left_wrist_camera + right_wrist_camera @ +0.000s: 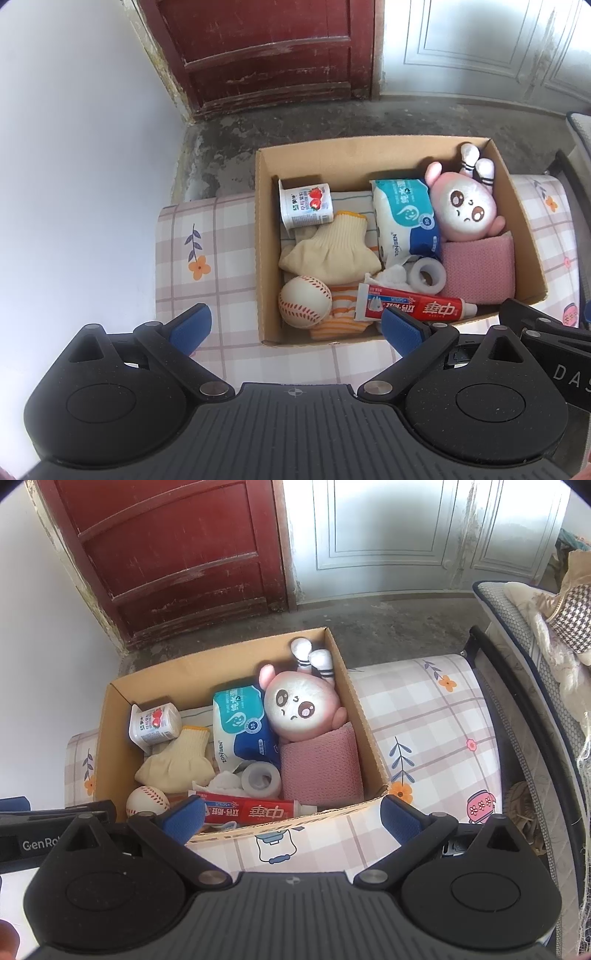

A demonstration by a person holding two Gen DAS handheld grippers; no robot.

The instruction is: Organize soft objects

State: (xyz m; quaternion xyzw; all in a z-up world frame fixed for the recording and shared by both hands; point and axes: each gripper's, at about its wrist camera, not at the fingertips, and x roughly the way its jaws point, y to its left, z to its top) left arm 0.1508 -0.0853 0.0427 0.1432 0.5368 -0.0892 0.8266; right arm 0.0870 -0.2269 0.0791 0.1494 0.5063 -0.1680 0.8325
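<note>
The left claw (295, 326) is spread wide and holds nothing. Its blue tips (190, 326) hang over the checked sheet (207, 236), just at the near edge of the cardboard box (266, 258). The right claw (291, 818) is spread wide too, and empty. It hangs over the near right corner of the same box.

The box sits on the sheet and is full of things. Closest to the claws lies a red toothpaste tube (417, 308) along the near wall. Left of it is a white ball (304, 301) with red stitches, touching an orange striped cloth (340, 317). Behind the ball lies a cream glove (332, 251). A roll of white tape (426, 275) sits just beside a folded pink towel (478, 267). Farther back, a pink plush doll (467, 205) lies upside down on the towel, with its feet up in the far right corner. Next to it is a blue pack of wipes (402, 218). A yogurt cup (304, 203) lies on its side at the far left.
</note>
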